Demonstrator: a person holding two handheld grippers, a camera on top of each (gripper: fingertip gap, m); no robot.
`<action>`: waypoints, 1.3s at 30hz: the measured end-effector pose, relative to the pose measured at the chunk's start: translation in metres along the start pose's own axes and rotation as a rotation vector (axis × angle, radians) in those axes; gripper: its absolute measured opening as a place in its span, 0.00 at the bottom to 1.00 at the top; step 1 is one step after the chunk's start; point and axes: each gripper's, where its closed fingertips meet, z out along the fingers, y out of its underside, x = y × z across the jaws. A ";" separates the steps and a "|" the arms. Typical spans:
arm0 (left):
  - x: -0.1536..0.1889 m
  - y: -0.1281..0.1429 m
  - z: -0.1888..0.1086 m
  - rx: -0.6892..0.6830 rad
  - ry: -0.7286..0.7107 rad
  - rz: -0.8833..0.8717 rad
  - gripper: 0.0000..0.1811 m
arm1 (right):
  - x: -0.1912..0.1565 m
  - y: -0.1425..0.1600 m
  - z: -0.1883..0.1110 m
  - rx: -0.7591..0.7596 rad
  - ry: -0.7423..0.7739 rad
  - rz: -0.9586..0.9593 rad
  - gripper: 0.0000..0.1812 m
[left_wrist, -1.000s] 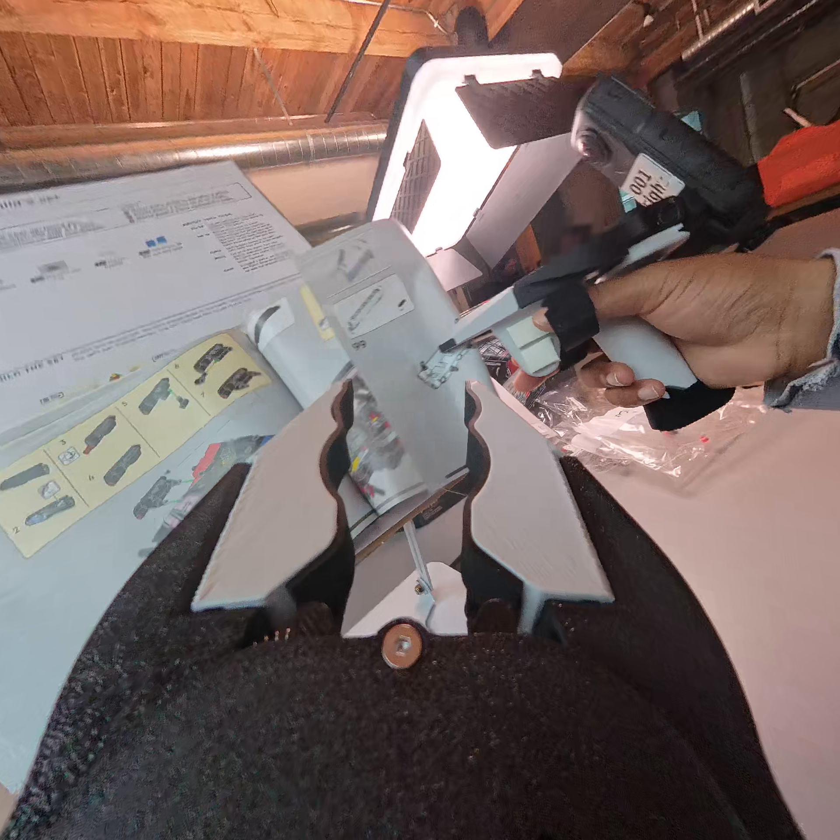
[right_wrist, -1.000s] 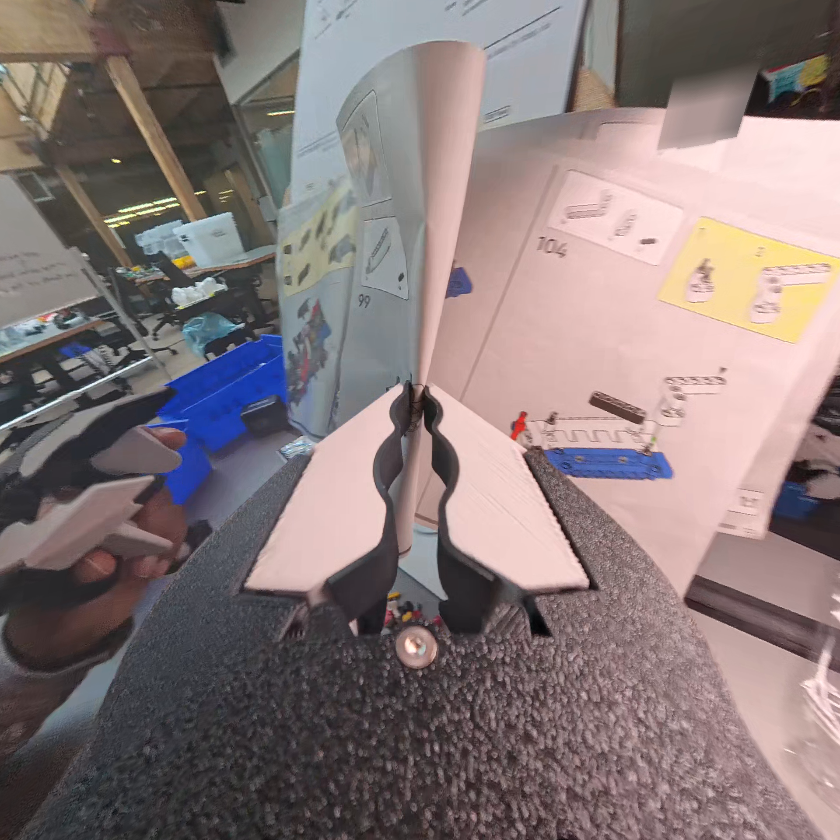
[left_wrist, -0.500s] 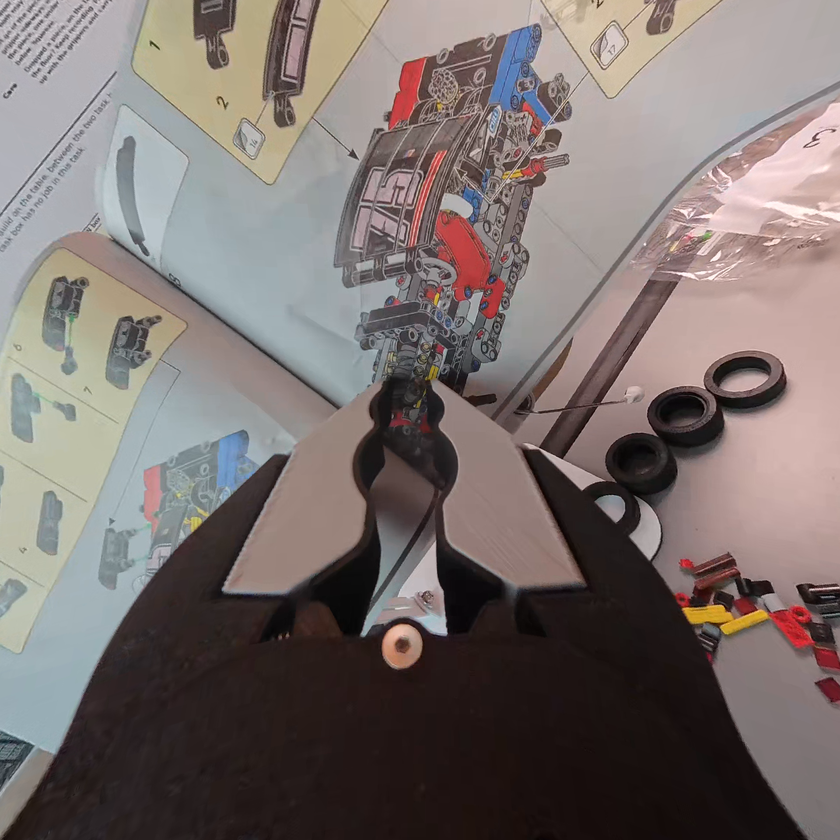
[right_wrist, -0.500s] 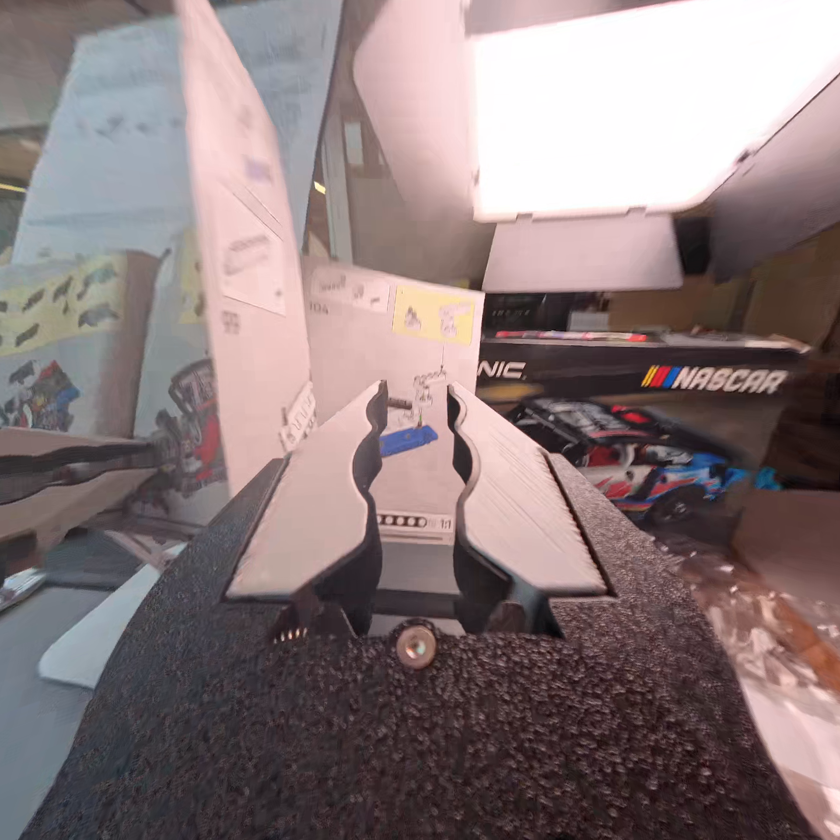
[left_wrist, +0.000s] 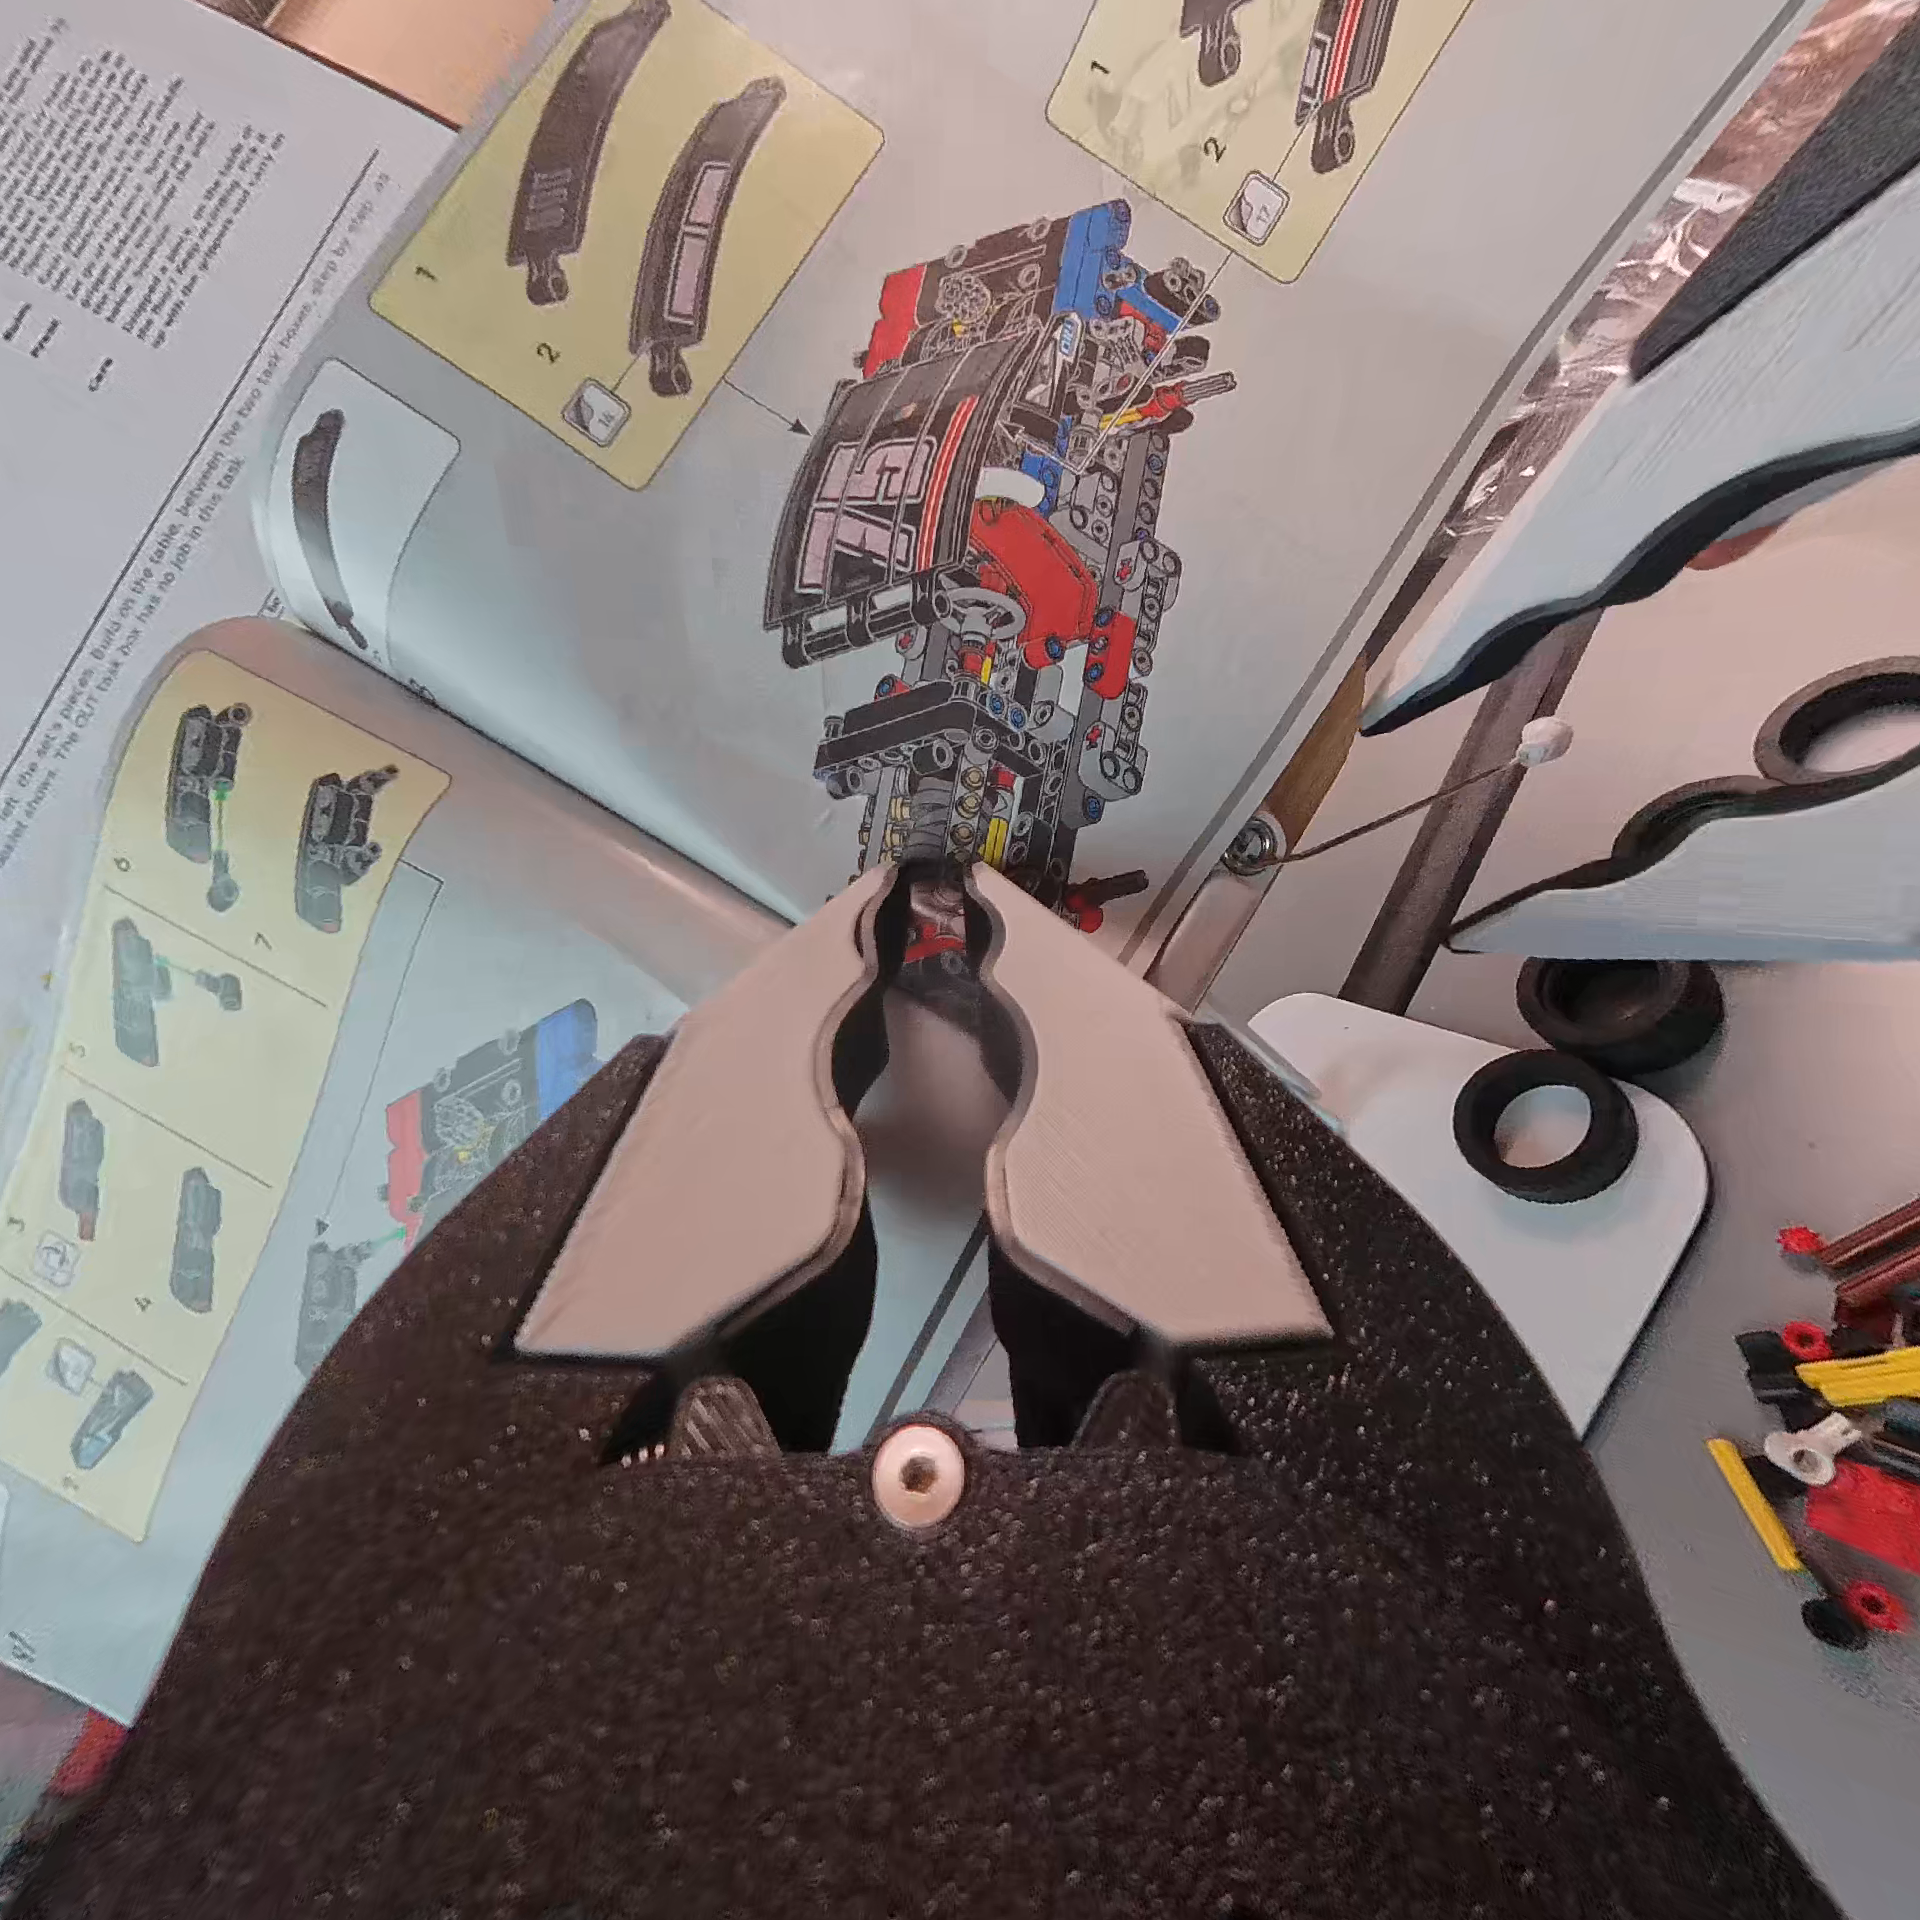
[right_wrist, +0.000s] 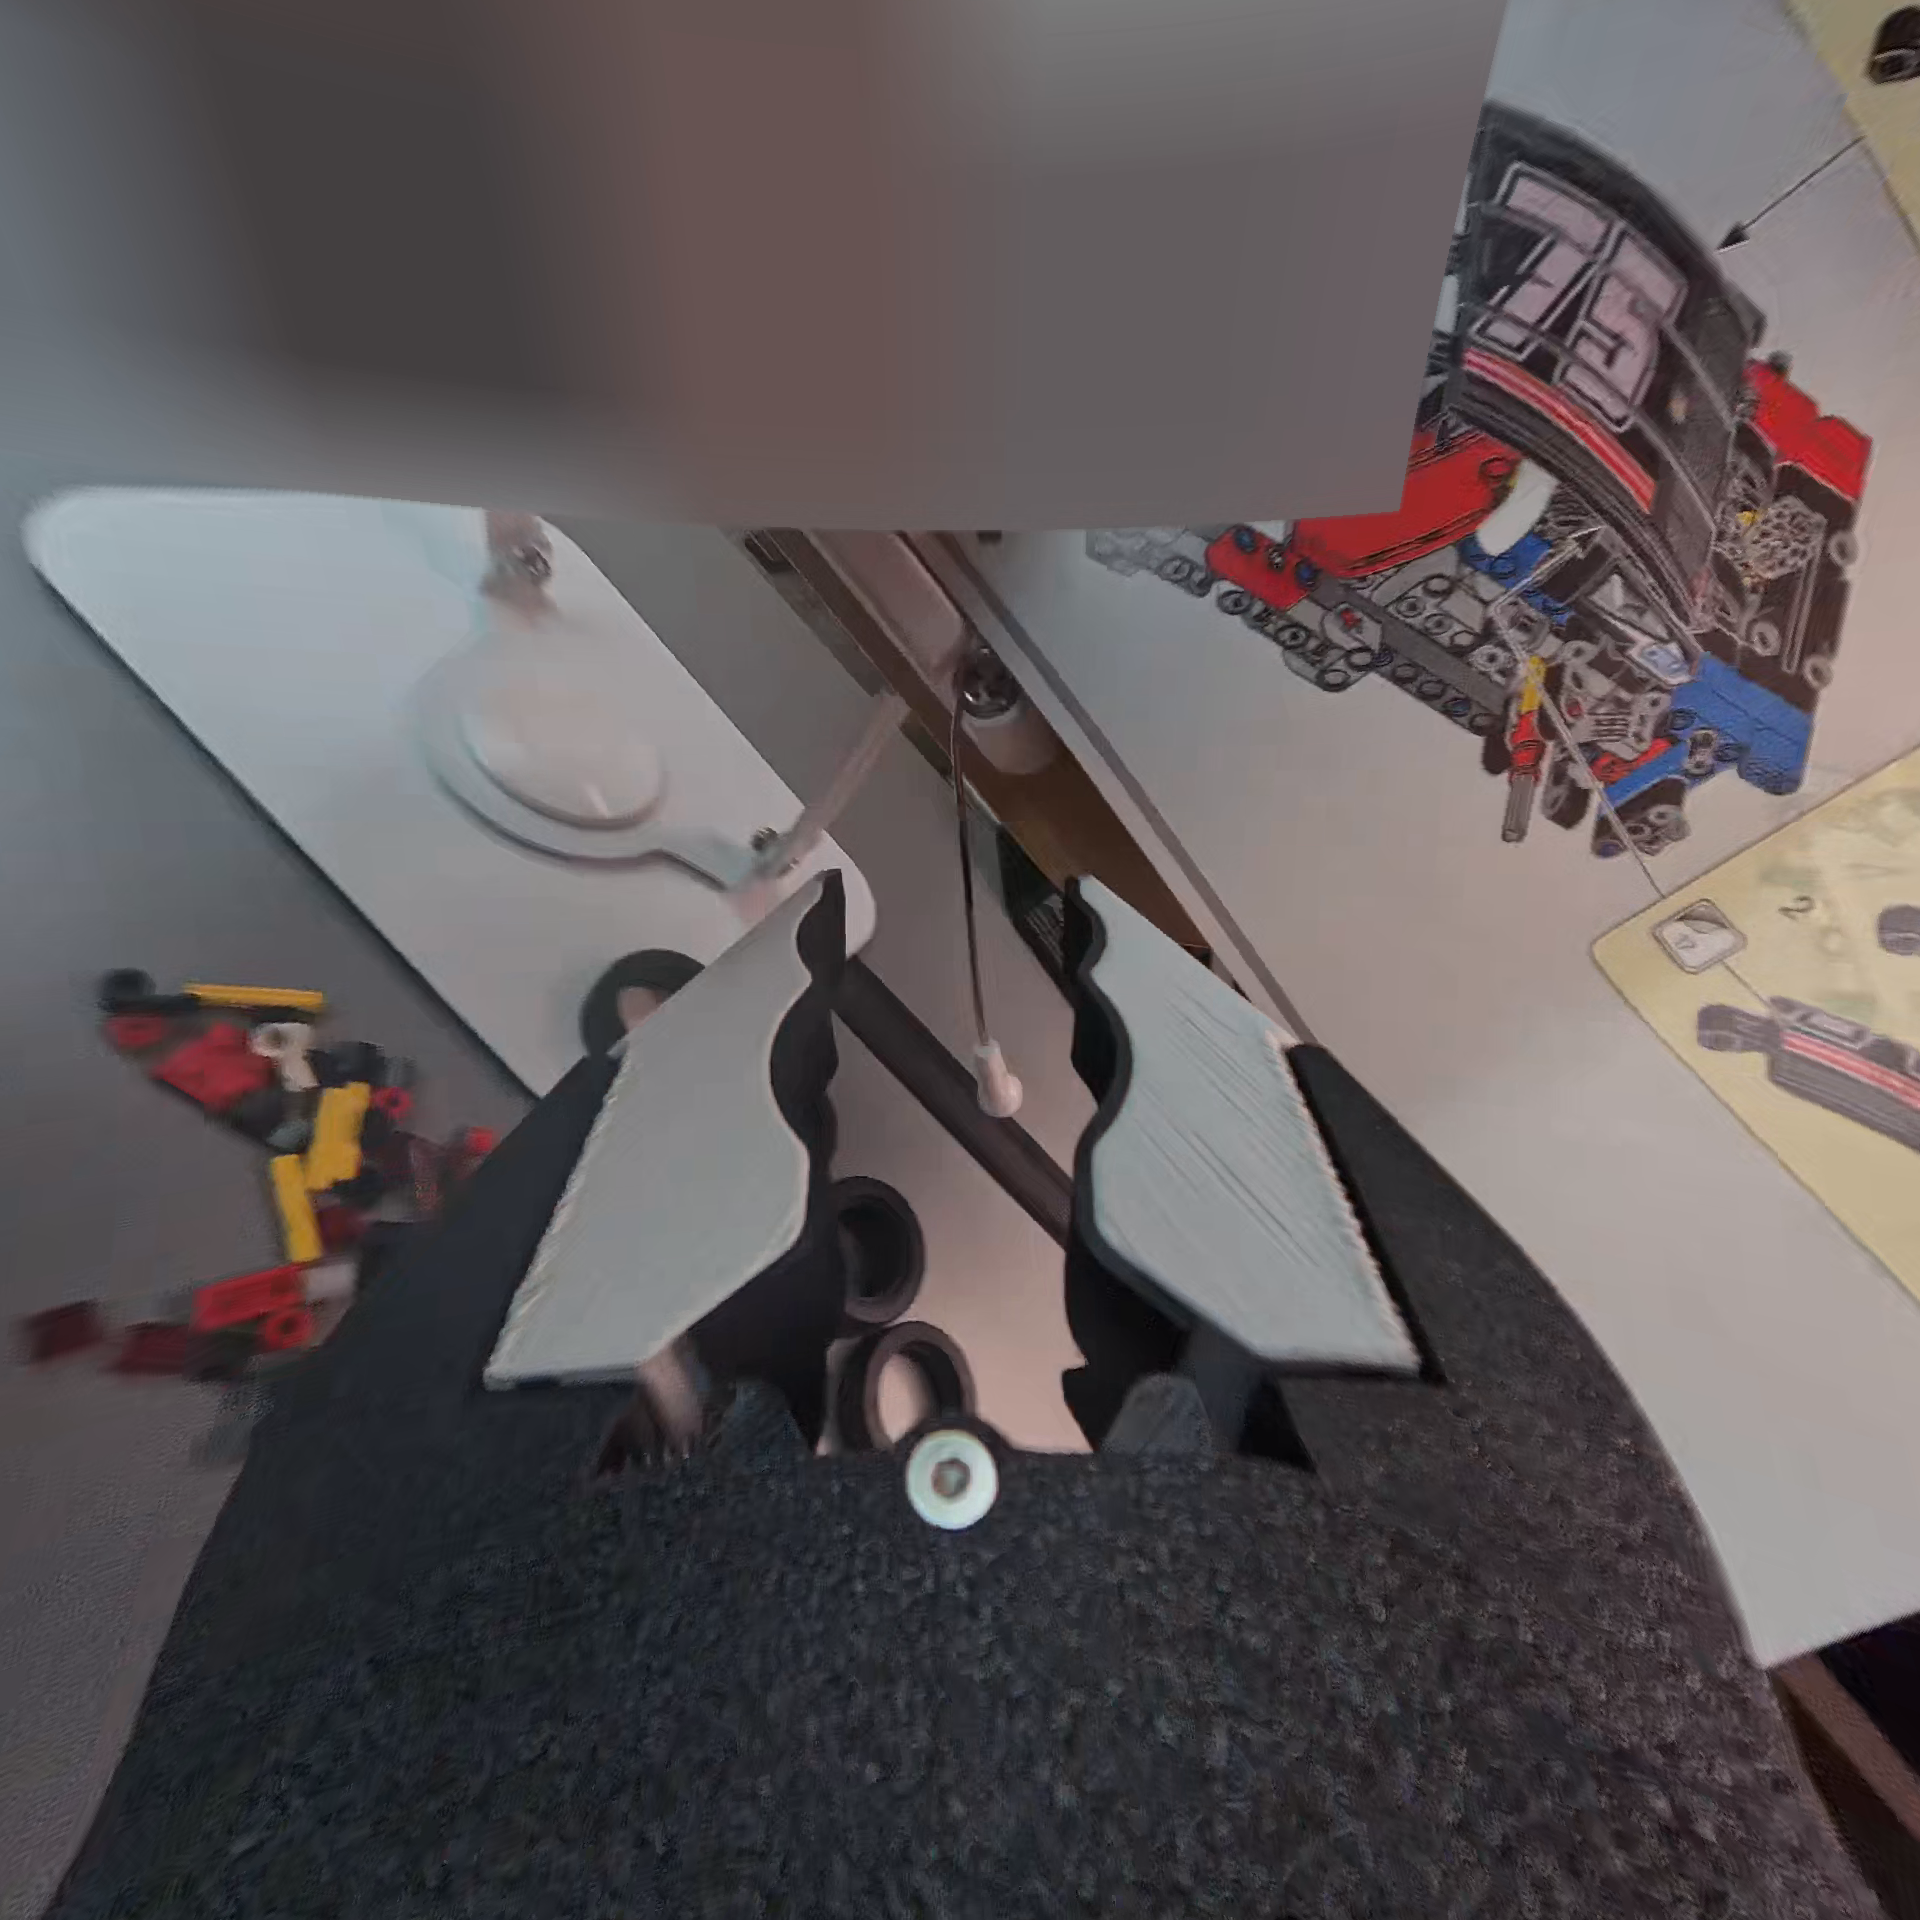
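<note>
An open instruction booklet (left_wrist: 644, 582) with pictures of a red, black and blue brick car rests on a stand. My left gripper (left_wrist: 930, 888) is shut on the lower part of one page, fingertips nearly touching. My right gripper (right_wrist: 951, 904) is open and empty. It hovers over the stand's white base plate (right_wrist: 312, 644), with the stand's thin wire page holder (right_wrist: 995, 1086) between its fingers. The booklet page (right_wrist: 1403, 1091) lies just to its right. The right gripper also shows in the left wrist view (left_wrist: 1704, 665), open, at the right.
Black rubber tyres (left_wrist: 1543, 1138) lie on and beside the base plate; they also show under the right gripper (right_wrist: 883, 1242). A heap of small red, yellow and black bricks (right_wrist: 270, 1153) lies on the grey table, and shows at the right edge of the left wrist view (left_wrist: 1839, 1455). One gripper's finger ends stand about 9 cm off the other's.
The right gripper let go of the raised page, opened and swung down over the stand base. The left gripper closed on a page and brought it down flat.
</note>
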 end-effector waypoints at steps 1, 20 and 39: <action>0.000 0.000 0.001 -0.007 -0.005 0.026 0.05 | 0.006 0.005 0.007 -0.029 0.059 -0.071 0.20; 0.007 0.002 0.011 -0.145 0.057 0.116 0.00 | 0.035 -0.023 -0.013 -0.112 0.170 -1.184 0.00; -0.010 0.011 -0.026 0.112 0.063 -0.324 0.00 | 0.044 -0.060 -0.001 0.199 -0.096 0.591 0.14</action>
